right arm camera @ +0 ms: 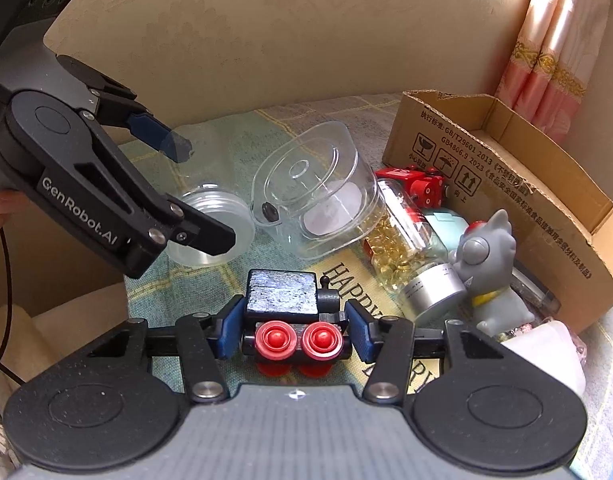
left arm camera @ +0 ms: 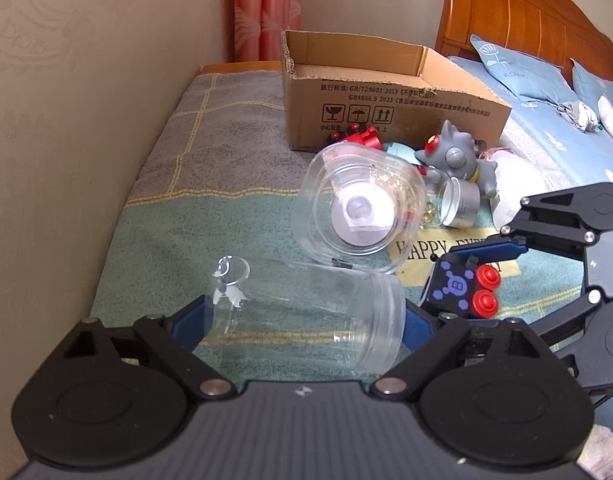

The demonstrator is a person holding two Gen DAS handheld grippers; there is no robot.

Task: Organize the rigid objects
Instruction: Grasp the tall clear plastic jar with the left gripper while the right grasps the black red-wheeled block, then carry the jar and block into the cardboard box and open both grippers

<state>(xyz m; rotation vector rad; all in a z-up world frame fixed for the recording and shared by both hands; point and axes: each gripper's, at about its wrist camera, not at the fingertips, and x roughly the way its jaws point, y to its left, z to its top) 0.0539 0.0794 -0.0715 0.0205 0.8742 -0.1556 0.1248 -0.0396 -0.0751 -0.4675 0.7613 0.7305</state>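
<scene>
Blanket point(left arm camera: 210, 208) left side open, cardboard box point(left arm camera: 386, 120) behind

Between my right fingers sits a black toy block point(right arm camera: 282, 294) with red knobs; a clear jar point(left arm camera: 306, 316) lies sideways between my left ones.
</scene>
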